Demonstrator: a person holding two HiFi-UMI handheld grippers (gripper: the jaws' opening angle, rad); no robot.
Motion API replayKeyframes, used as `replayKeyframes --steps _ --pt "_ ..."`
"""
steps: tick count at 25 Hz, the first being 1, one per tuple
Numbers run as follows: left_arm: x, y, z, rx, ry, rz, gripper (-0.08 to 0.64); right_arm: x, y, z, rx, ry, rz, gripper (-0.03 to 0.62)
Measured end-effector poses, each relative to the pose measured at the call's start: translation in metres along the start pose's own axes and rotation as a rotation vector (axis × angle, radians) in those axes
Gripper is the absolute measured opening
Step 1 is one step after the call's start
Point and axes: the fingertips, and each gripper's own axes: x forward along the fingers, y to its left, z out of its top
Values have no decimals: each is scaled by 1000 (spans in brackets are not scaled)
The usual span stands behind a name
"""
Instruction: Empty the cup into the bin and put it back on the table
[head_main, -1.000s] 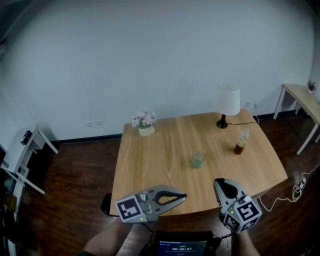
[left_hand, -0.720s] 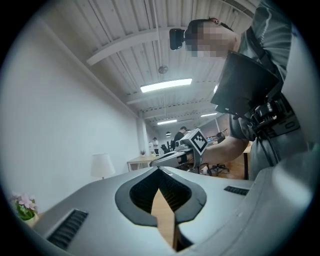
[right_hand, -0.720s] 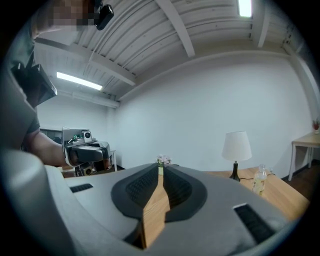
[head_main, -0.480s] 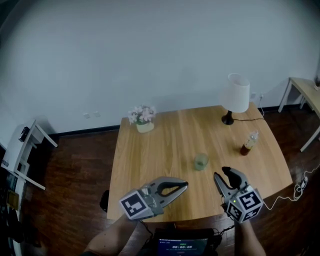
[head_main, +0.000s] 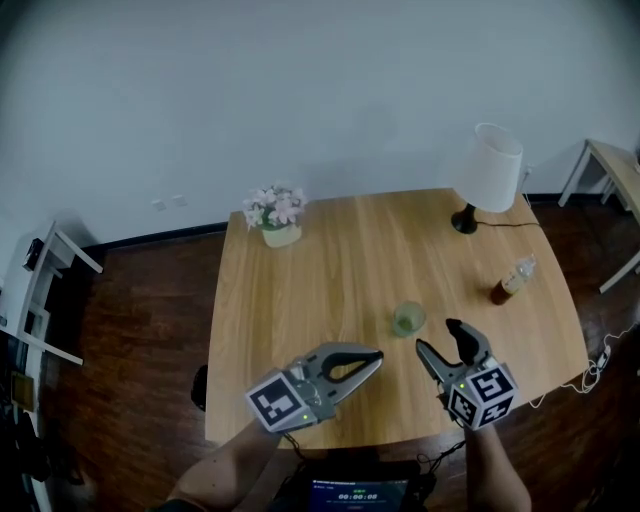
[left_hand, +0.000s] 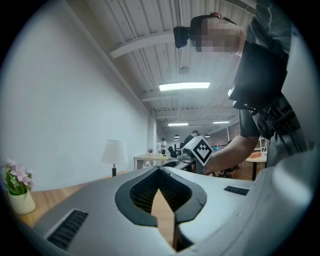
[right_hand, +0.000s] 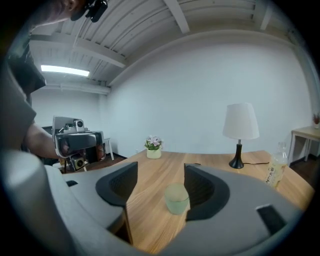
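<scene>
While the right gripper (head_main: 443, 340) hangs over the near part of the table (head_main: 330, 270), its jaws have just been opening. They stand fairly wide, with nothing between the pads. The cup (head_main: 407, 319) stands upright just ahead of them, a little to that gripper's left, untouched. Off to the right gripper's left, the left gripper (head_main: 374, 356) is closed at the tips and empty, pointing across toward its partner.

I take this for the approach to the first grasp: the cup is not yet lifted and nothing has been emptied. The next move calls for sliding the open jaws forward until they straddle the cup's sides, then closing gently. The cup looks pale and thin, and might tip or squash.

Bare wood lies all round the cup, so there is room to work. The table's near edge runs under both grippers. Farther ahead and to the right stand a bottle (head_main: 512, 280) and, beyond it, a lamp (head_main: 490, 170). Far ahead to the left is a flower pot (head_main: 275, 215). All three are well apart from the cup. No bin shows in any view.
</scene>
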Motion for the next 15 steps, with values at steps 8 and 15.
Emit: replayKeyframes --steps 8,15 --pt "8 42 -55 -60 72 105 -8 48 -24 -45 -12 94 -23 348" --pt "13 69 -100 -115 125 197 -8 83 -40 -90 21 168 -34 403"
